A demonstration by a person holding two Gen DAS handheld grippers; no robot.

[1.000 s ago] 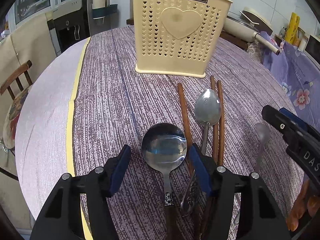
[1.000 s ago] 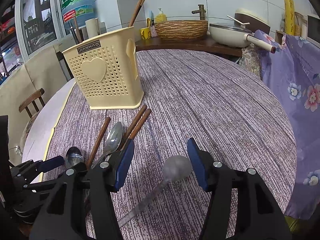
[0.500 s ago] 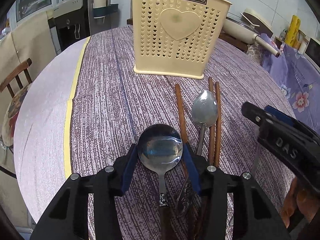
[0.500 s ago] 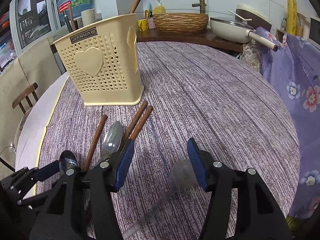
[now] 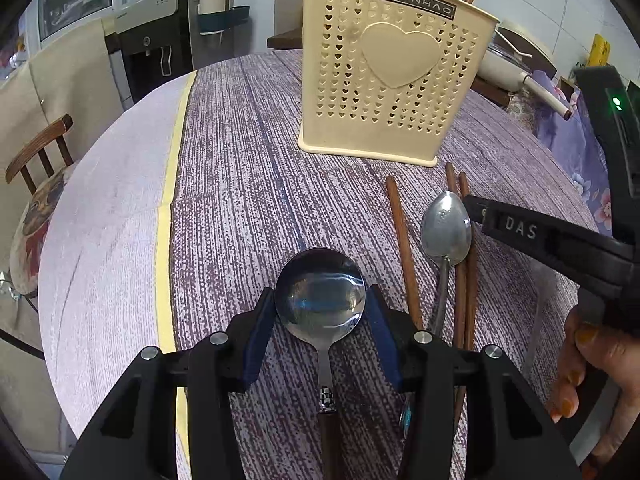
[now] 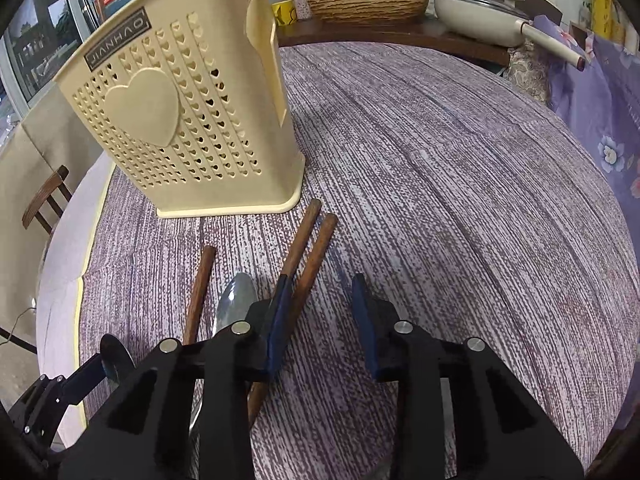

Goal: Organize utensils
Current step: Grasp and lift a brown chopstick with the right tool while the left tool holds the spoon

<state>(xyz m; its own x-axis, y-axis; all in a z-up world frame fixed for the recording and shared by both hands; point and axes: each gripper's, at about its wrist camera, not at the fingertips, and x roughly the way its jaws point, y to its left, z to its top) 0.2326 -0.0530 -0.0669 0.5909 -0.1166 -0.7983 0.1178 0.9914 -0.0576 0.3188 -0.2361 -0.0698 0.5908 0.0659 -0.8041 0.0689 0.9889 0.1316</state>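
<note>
Landmark: the cream holder (image 5: 394, 80) standing on the bench (image 5: 240, 184). In front of the holder and furthest left, the left hand-held gripper (image 5: 320, 320) has its blue pads against both sides of the ladle (image 5: 320, 294) bowl, clamped on it. Right of the ladle, still in front of the holder, lie one chopstick (image 5: 402, 248), a spoon (image 5: 446, 232) and a chopstick pair (image 6: 310, 256), all flat on the bench. Right again, the right hand-held gripper (image 6: 320, 320) hovers with jaws apart and nothing visible between them; its left pad sits just over the pair. One brown stick pokes up behind the holder's rim, perhaps already stowed. I judge the job barely begun: ladle, spoon and three chopsticks remain outside the holder
</note>
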